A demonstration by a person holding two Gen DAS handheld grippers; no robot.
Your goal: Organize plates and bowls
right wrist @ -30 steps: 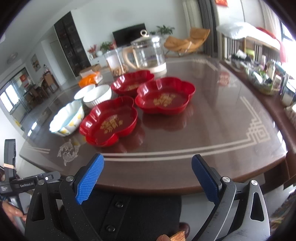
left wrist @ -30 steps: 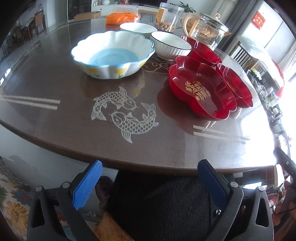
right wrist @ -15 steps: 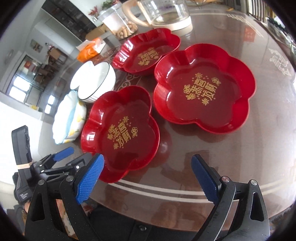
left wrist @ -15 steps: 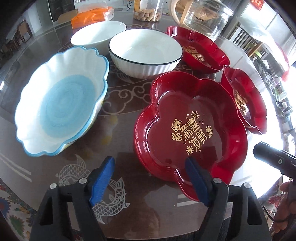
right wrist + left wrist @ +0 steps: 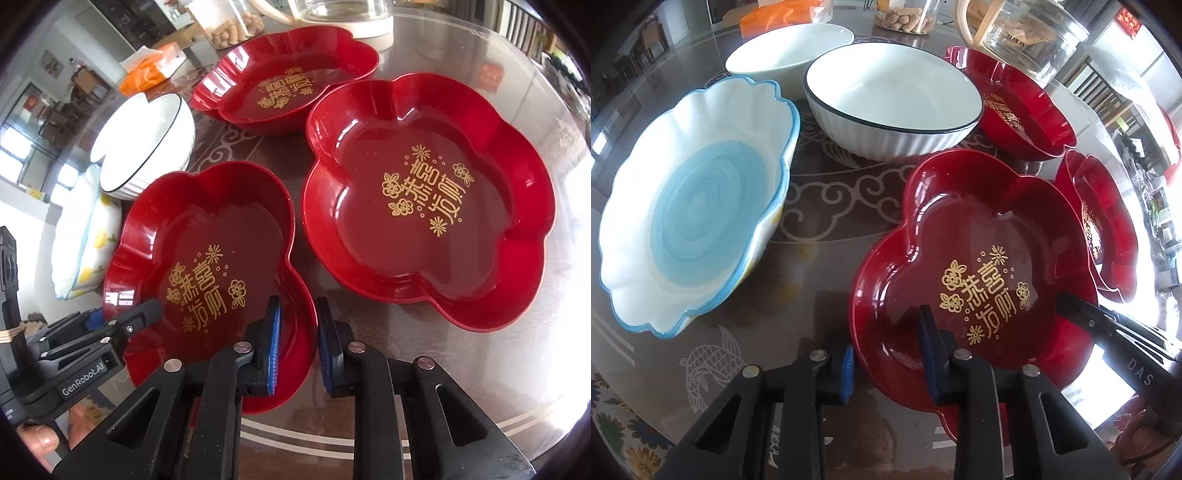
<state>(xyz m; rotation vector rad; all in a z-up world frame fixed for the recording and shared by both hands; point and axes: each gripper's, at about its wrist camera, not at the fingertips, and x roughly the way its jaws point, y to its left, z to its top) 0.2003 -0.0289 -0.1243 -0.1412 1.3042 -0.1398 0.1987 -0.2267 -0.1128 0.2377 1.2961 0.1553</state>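
both grippers have just closed on the near red plate [image 5: 971,258]: left gripper [image 5: 886,365] clenched on its near-left rim, right gripper [image 5: 297,347] on its right rim. ribbed white bowl [image 5: 892,99] just behind the plate.

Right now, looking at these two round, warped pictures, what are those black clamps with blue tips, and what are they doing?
There is no robot here. A person holds a clamp-like tool in each hand, and a wide-angle camera on each tool looks forward along its jaws. One picture comes from the left gripper, the other from the right gripper. On the brown table lie the nearest red plate, a second red plate, a third red plate, a black-rimmed white bowl, a plain white bowl and a scalloped blue bowl. Both pairs of jaws have just been closing and now pinch the rim of the nearest red plate, on opposite sides. Each tool also shows in the other's picture.
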